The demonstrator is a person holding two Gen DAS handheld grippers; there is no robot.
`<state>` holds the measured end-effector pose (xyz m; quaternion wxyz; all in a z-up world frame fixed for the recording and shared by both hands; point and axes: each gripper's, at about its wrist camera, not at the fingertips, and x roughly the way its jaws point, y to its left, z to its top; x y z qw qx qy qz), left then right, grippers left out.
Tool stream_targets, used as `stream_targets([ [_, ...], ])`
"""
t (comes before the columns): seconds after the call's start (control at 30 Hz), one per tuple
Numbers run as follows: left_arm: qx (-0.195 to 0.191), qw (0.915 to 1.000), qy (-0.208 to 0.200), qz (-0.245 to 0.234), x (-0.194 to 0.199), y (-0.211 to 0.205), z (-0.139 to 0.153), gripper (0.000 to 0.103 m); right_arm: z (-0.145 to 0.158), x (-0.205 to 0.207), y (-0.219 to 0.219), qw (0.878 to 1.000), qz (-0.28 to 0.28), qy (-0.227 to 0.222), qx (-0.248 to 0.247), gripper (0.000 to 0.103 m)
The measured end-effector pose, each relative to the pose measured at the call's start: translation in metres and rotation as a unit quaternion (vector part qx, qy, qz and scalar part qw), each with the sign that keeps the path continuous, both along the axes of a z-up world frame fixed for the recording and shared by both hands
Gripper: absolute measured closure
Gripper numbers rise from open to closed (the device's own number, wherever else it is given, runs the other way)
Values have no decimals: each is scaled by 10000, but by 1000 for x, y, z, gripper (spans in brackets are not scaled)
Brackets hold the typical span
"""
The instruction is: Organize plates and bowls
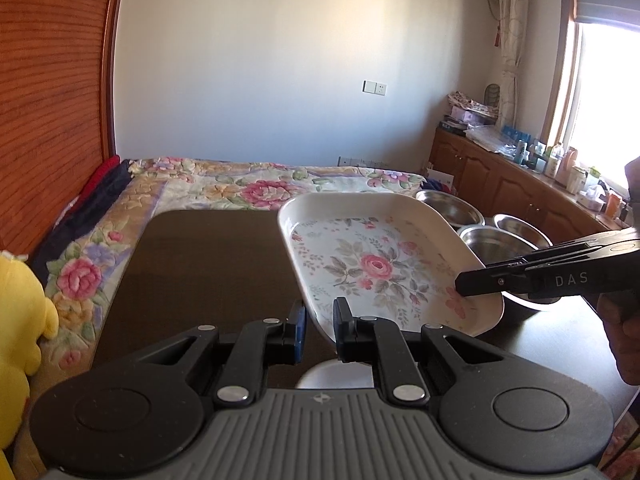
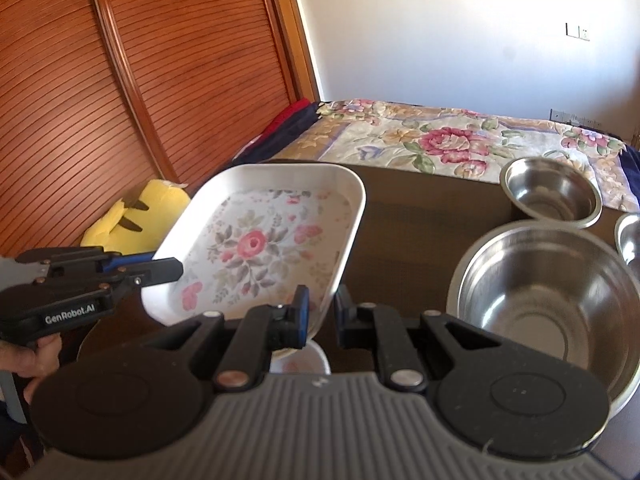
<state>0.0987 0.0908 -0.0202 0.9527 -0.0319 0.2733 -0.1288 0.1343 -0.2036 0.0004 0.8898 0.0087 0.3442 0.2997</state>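
You've got the white rectangular floral-print tray point(image 1: 376, 264) held up off the dark brown surface point(image 1: 200, 264) w/ both grippers: left gripper point(image 1: 320, 322) has its jaws pinching the tray's near rim, one jaw outside the wall and one inside, and the right gripper point(image 2: 320, 312) does the same on the right-hand edge, jaws pressed onto the rim. Two-sided hold makes sense, imo: the tray is wide and shallow, so one pinch at an edge would let it sag or twist. It sits tilted, near corner low, and hangs above a small white round dish point(image 2: 300, 360) that shows just under it, probably a plate; too hidden to say if tray and dish touch. The steel bowls stay parked on the right side of the surface, clear of the tray's path: a large stainless bowl point(image 2: 548, 296) nearest your right gripper, a smaller stainless bowl point(image 2: 552, 196) behind it, and a third steel bowl point(image 2: 630, 238) cut off at the frame edge. Count: 1 tray, 3 steel bowls, 1 white dish visible, 2 grippers. Off the surface there's a floral-quilted bed point(image 1: 240, 184) behind and a yellow plush toy point(image 1: 20, 312) at the left.
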Motion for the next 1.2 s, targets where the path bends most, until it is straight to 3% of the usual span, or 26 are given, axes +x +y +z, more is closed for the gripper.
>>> stream_targets([
  [0.6,-60,9999,150,40,-52,-6,-35,87,-28,-42,-13,9997,243,-4,25,88],
  [0.9,-95,9997,235,74,-67,-8,-48,87,-40,-51,-21,9992,197,73,338,88],
  [1.2,-69,9998,177,84,-75,-6,-48,87,-50,-63,-26,9971,-38,-227,723,88],
])
